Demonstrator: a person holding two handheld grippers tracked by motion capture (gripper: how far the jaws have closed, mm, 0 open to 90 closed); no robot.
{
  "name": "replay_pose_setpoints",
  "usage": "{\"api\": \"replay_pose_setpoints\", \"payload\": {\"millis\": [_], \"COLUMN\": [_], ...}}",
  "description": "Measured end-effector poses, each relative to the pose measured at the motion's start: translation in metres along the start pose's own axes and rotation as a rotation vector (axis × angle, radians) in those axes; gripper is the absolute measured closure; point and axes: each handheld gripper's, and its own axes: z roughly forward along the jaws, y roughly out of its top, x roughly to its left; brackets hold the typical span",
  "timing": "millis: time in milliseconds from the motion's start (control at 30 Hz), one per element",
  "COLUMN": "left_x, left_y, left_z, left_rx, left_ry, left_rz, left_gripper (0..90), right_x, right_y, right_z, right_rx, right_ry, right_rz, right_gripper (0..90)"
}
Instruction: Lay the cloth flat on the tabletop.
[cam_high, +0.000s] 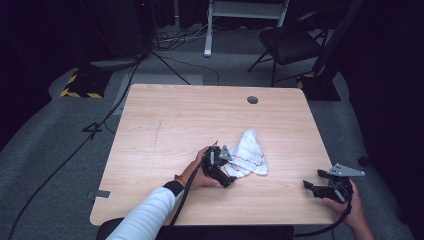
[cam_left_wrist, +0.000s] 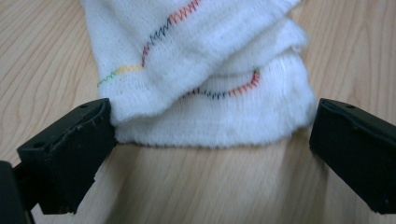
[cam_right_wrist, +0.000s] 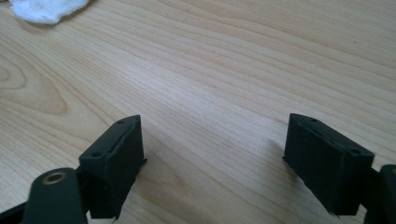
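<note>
Left gripper (cam_left_wrist: 210, 154) standing wide open, jaws flanking near edge of white cloth (cam_left_wrist: 205, 84) at frame centre; right gripper (cam_right_wrist: 212, 163) idling open, farther off.

A white knitted cloth (cam_high: 248, 156) is seen lying crumpled and loosely folded on the wooden table (cam_high: 165, 125), a little to the right of the middle and toward the near edge. Its shape is roughly triangular, narrowing toward the far end. A zigzag seam stitched in red, blue, yellow and green thread is carried along its hems. In the left gripper view the cloth (cam_left_wrist: 205, 70) is shown in overlapping layers, its thick rounded lower edge resting flat on the wood.
</note>
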Motion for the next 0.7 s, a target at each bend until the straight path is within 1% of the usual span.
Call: {"api": "replay_pose_setpoints", "payload": {"millis": [33,67,100,167,233,267,300,333,367,400,433,467,500,533,567,600,633,667,700], "left_x": [0.000,0.000,0.002,0.004,0.004,0.006,0.007,0.011,0.011,0.014,0.018,0.019,0.019,0.019,0.021,0.022,0.023,0.024,0.024], "left_y": [0.000,0.001,0.002,0.002,0.002,0.001,0.001,0.000,0.000,-0.002,-0.004,-0.004,-0.004,-0.004,-0.003,-0.003,-0.004,-0.005,-0.005], "left_z": [0.000,0.001,0.000,0.000,0.000,-0.002,-0.003,-0.004,-0.004,-0.006,-0.007,-0.007,-0.007,-0.008,-0.010,-0.011,-0.012,-0.013,-0.013], "left_rx": [0.000,-0.011,-0.031,-0.047,-0.050,-0.058,-0.064,-0.070,-0.070,-0.078,-0.088,-0.088,-0.088,-0.081,-0.069,-0.061,-0.060,-0.057,-0.057], "left_ry": [0.000,0.005,0.015,0.019,0.019,0.028,0.035,0.039,0.039,0.039,0.035,0.035,0.035,0.036,0.021,0.018,0.012,0.004,0.004], "left_rz": [0.000,-0.008,-0.027,-0.032,-0.032,-0.042,-0.047,-0.051,-0.051,-0.055,-0.056,-0.056,-0.056,-0.044,-0.042,-0.034,-0.031,-0.028,-0.028], "left_gripper": [2.3,2.3,11.5,19.1,22.9,26.6,30.9,37.2,43.8,50.8,54.2,57.2,61.1,61.1,65.2,66.8,68.1,68.6,69.5], "right_x": [0.000,0.000,0.000,0.000,0.000,0.001,0.004,0.006,0.006,0.019,0.024,0.030,0.030,0.036,0.047,0.052,0.061,0.069,0.078], "right_y": [0.000,0.000,0.000,0.001,0.002,0.005,0.008,0.010,0.010,0.021,0.025,0.031,0.031,0.038,0.053,0.059,0.069,0.078,0.085], "right_z": [0.000,0.000,0.000,0.001,0.001,0.003,0.005,0.007,0.007,0.012,0.014,0.016,0.016,0.018,0.022,0.024,0.029,0.033,0.037], "right_rx": [0.000,0.000,0.000,0.000,0.003,0.006,0.005,0.004,0.004,0.019,0.022,0.021,0.021,0.021,0.018,0.019,0.020,0.020,0.014], "right_ry": [0.000,0.000,0.002,0.005,0.010,0.023,0.018,0.028,0.028,0.072,0.071,0.077,0.077,0.092,0.117,0.127,0.138,0.150,0.174], "right_rz": [0.000,0.000,-0.001,-0.001,-0.009,-0.029,-0.036,-0.043,-0.043,-0.115,-0.147,-0.177,-0.177,-0.201,-0.252,-0.271,-0.303,-0.324,-0.347], "right_gripper": [20.0,20.0,20.1,20.5,21.2,24.2,25.1,26.2,26.2,29.8,31.5,33.6,33.6,35.2,40.6,42.2,44.4,46.7,49.1]}}
